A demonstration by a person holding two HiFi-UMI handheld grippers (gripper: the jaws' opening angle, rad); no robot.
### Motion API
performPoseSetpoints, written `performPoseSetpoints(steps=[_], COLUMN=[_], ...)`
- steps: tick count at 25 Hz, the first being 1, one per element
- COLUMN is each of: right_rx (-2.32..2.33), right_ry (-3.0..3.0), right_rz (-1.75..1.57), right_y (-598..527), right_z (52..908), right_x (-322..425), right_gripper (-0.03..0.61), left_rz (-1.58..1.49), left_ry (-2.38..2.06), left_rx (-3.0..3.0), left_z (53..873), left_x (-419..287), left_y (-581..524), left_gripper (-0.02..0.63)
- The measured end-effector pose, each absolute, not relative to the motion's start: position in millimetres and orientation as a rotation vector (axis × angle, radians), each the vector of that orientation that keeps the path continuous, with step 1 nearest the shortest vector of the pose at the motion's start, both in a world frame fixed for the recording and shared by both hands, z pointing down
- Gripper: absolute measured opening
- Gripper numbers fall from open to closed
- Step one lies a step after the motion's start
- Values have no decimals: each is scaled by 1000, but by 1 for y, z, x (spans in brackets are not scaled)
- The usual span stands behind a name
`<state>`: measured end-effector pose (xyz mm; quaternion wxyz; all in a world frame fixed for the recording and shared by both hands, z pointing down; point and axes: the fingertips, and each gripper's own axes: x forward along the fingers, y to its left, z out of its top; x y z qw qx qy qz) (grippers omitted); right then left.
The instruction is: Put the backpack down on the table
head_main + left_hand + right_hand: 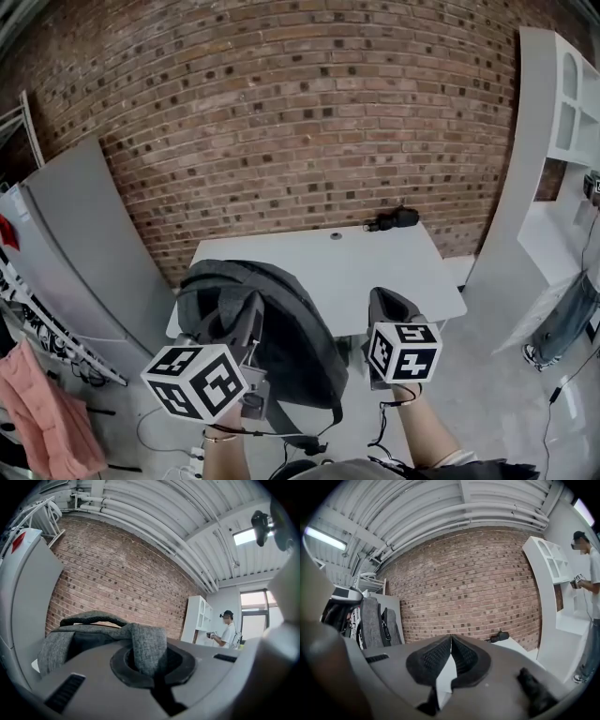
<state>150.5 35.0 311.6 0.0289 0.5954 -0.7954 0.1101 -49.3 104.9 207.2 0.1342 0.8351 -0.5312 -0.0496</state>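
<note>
The grey fabric backpack [300,342] hangs by its strap from the clamped left gripper [150,660], with the white rectangular table [375,267] ahead and below; the right gripper [451,660] is alongside, jaws together and empty.

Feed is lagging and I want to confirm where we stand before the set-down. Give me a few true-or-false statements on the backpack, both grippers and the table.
1. The left gripper is clamped on a grey strap of the backpack. True.
2. The right gripper also holds the backpack. False: its jaws meet at the tips with nothing between them.
3. The white table has nothing on it. False: a black object lies at its far edge.
4. A brick wall stands behind the table. True.
5. Nobody else is in the room. False: a person stands by the white shelf.
</note>
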Motion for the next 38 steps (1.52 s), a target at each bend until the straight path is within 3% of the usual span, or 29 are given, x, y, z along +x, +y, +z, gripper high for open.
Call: performPoseSetpoints(steps=[21,38], right_rx=[1897,1936], right_ry=[-2394,-2362], right_rz=[419,398], right_y=[-55,-178], right_z=[343,337], right_x=[164,127], right_gripper=[31,31], left_rz=[-148,-158], left_ry=[-1498,-1424], left_rx=[2447,2467], left_z=[205,201], left_x=[-47,-82], left_y=[6,-124], left_gripper=[11,11])
